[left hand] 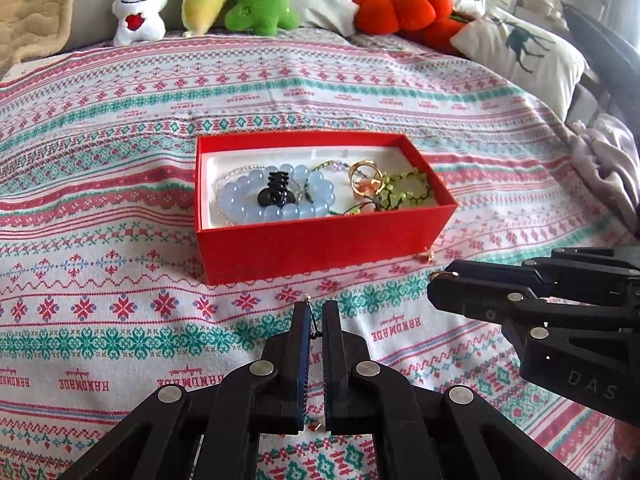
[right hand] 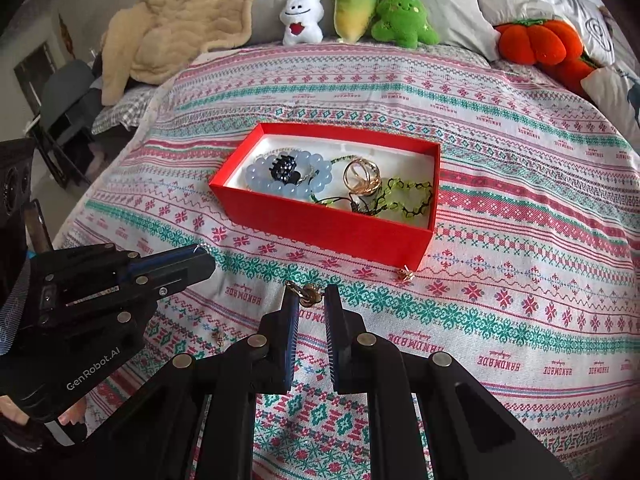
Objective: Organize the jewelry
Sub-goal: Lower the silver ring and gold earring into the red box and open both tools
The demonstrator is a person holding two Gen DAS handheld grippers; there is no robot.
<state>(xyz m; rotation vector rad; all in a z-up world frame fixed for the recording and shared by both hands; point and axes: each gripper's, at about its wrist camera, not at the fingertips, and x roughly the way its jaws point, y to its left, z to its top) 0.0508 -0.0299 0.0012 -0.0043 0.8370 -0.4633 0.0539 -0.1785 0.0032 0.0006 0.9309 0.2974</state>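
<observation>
A red box (left hand: 320,248) (right hand: 332,222) on the bedspread holds a blue bead bracelet (left hand: 276,204) (right hand: 256,178), a black hair claw (left hand: 276,190) (right hand: 283,170), gold rings (left hand: 366,178) (right hand: 360,178) and a green beaded piece (left hand: 408,192) (right hand: 404,198). My left gripper (left hand: 314,310) (right hand: 200,258) is nearly closed with a thin pin-like earring (left hand: 313,322) between its pads. My right gripper (right hand: 312,300) (left hand: 438,276) has a narrow gap and a small gold earring (right hand: 306,294) sits at its left fingertip. Another gold earring (right hand: 406,275) (left hand: 426,256) lies by the box's near corner.
A small gold piece (right hand: 217,336) lies on the bedspread under the left gripper. Plush toys (left hand: 140,12) (right hand: 302,16) and pillows (left hand: 520,52) line the far edge. A beige blanket (right hand: 180,20) lies at the back left.
</observation>
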